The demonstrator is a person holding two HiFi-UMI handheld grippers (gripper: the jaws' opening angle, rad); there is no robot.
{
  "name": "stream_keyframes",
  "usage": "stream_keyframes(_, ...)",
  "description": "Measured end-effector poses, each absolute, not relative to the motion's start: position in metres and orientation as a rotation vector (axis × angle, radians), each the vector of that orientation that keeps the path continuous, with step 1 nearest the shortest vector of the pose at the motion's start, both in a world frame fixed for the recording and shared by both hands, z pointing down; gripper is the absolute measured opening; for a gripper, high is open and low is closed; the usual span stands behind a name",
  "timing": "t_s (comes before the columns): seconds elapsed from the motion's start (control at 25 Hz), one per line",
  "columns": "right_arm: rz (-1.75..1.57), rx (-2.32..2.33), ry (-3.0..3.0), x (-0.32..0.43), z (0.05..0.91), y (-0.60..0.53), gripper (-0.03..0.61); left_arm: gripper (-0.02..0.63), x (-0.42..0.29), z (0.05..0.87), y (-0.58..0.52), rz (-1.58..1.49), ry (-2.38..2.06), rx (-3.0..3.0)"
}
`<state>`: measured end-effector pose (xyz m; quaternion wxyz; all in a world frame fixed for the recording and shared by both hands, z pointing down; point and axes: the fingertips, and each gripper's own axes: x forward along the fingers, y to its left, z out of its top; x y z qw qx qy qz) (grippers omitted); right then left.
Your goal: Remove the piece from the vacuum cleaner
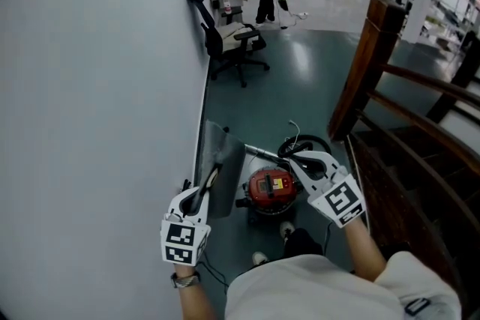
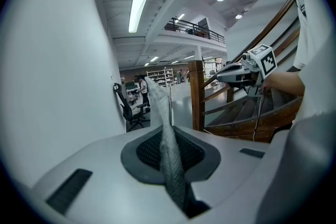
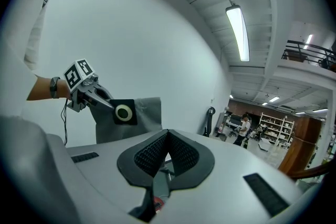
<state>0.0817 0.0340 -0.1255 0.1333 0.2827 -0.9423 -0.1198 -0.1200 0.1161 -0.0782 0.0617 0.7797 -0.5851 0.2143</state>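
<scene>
A red canister vacuum cleaner (image 1: 271, 188) stands on the floor below me. My left gripper (image 1: 211, 177) is shut on a grey cloth dust bag (image 1: 223, 170) and holds it up beside the wall, left of the vacuum. The cloth runs pinched between the pads (image 2: 185, 159) in the left gripper view. From the right gripper view the bag (image 3: 143, 113) hangs flat, with a black collar and a pale ring (image 3: 124, 113). My right gripper (image 1: 294, 162) hovers over the vacuum's right side, shut, with nothing between its pads (image 3: 181, 152).
A white wall (image 1: 90, 86) runs along the left. A wooden stair rail and steps (image 1: 405, 131) rise on the right. The black hose (image 1: 304, 145) coils behind the vacuum. An office chair (image 1: 232, 45) and people stand far down the green floor.
</scene>
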Motion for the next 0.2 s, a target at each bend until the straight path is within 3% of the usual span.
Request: stream_keyframes(0.2,-0.360,0.819,-2.727,0.0798,-0.1229,0.0338,0.028,0.023,-0.1222,-0.0746,0.1169,0.649,-1.769,2.352)
